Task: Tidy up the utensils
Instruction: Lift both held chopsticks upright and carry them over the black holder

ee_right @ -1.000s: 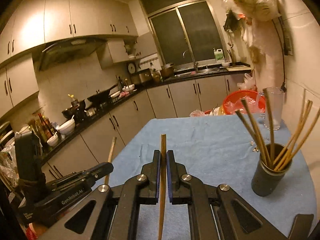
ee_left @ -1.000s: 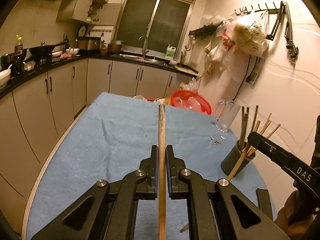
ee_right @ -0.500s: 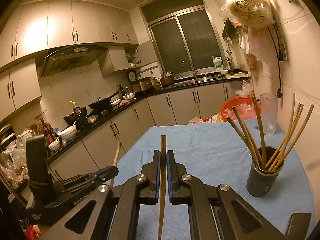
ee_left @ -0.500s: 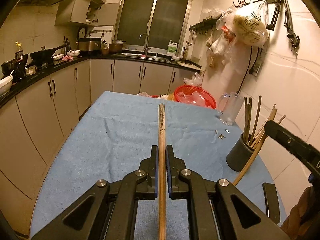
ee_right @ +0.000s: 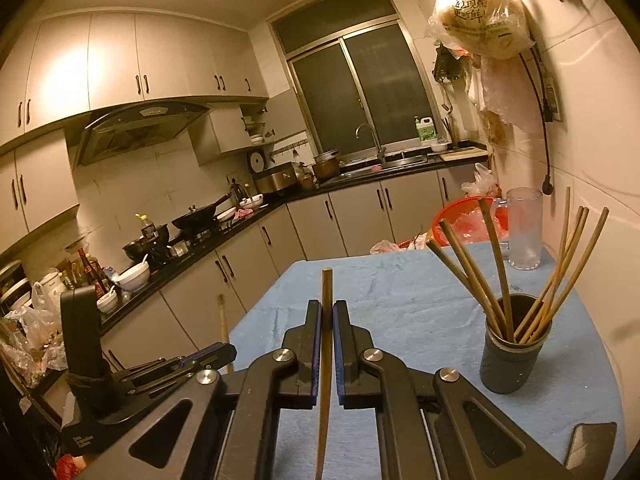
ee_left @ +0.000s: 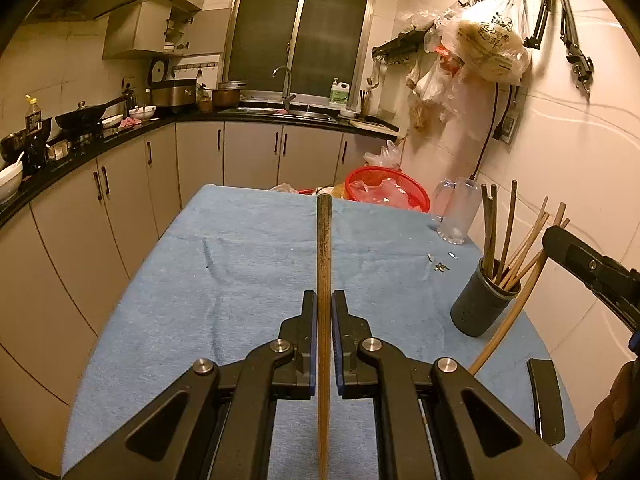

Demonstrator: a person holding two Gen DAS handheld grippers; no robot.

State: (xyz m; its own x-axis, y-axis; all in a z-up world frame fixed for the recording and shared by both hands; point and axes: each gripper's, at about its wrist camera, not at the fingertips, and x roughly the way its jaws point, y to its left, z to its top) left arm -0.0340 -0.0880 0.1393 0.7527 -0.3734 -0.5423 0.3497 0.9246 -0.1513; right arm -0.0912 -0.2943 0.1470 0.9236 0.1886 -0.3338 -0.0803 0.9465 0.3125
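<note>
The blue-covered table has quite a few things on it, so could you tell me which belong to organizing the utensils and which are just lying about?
Part of the job:
left gripper with its chopstick
right gripper with its chopstick
dark holder of chopsticks

Just lying about:
red basket
clear glass mug
small metal bits

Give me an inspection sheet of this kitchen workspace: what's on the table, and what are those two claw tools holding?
Surface: table under a blue cloth, wrinkled.
Job's things: dark cup holding several chopsticks, upright near the wall.
Clutter: glass mug, red basket, small bits on the cloth.
Grippers: left gripper shut on a chopstick; right gripper shut on another chopstick.
Cables: black cord down the wall to a socket.
Surroundings: sink, window, stove with wok, bags hung on hooks.
</note>
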